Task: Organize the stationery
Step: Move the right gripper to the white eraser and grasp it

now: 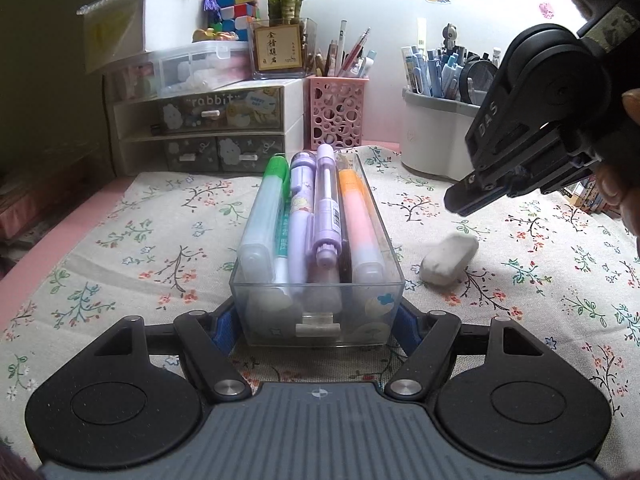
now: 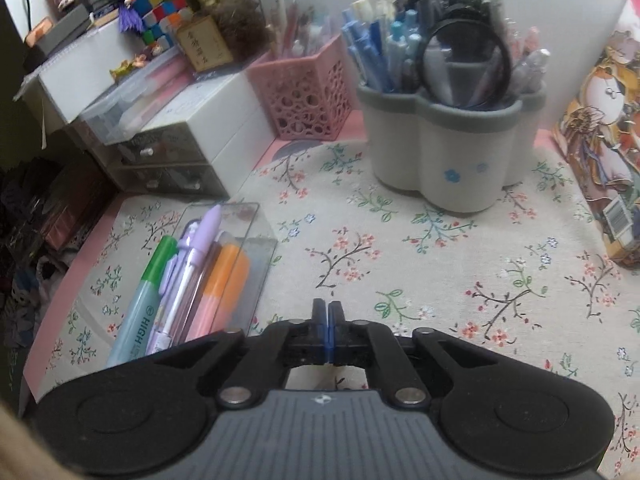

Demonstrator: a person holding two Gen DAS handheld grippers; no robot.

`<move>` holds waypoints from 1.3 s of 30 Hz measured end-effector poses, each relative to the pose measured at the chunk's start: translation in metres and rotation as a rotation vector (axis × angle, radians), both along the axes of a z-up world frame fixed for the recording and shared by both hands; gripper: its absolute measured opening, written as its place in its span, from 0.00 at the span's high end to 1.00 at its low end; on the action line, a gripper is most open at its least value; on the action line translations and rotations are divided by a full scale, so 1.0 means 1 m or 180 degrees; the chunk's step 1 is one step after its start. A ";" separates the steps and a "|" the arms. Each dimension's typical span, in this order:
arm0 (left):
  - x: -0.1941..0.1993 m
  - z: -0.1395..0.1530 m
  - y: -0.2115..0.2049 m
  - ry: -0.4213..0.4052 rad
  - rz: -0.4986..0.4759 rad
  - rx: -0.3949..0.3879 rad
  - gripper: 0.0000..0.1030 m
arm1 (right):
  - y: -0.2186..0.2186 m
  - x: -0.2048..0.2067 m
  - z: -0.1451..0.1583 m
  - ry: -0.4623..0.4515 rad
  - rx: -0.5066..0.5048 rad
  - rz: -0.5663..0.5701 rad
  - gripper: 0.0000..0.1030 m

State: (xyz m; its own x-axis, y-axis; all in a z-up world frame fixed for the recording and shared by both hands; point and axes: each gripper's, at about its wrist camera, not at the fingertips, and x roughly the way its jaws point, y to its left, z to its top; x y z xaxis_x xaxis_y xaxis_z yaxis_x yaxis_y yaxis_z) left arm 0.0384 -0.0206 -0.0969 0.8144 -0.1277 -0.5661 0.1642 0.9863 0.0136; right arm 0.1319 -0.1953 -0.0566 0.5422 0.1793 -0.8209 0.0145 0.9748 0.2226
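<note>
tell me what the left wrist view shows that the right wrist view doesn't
Only the left wrist view shows the white lumpy eraser lying on the floral cloth to the right of the tray, and the left gripper clamping the tray's near end.

Only the right wrist view shows the cartoon-printed box at the right edge, and the right gripper shut with nothing in it.

Both show the clear plastic tray of markers, the pink perforated pen cup and the white pen holder with the grey rim.
</note>
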 end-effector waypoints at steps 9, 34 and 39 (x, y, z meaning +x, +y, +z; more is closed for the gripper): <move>0.000 0.000 0.000 -0.0001 -0.0004 0.0002 0.30 | -0.015 -0.022 -0.001 -0.0198 0.0089 0.0245 0.73; 0.000 0.000 0.000 -0.0002 -0.0026 0.0010 0.30 | -0.009 -0.069 -0.023 -0.0502 -0.0230 0.1510 0.49; 0.000 0.000 0.000 -0.0003 -0.0024 0.0010 0.30 | 0.001 -0.064 -0.033 -0.0611 -0.0384 0.1535 0.59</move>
State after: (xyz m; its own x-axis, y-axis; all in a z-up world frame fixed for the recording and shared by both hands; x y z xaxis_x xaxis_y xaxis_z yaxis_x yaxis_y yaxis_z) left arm 0.0384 -0.0209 -0.0968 0.8139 -0.1320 -0.5658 0.1715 0.9850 0.0169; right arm 0.0677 -0.1939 -0.0894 0.5640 0.3558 -0.7452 -0.4716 0.8796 0.0630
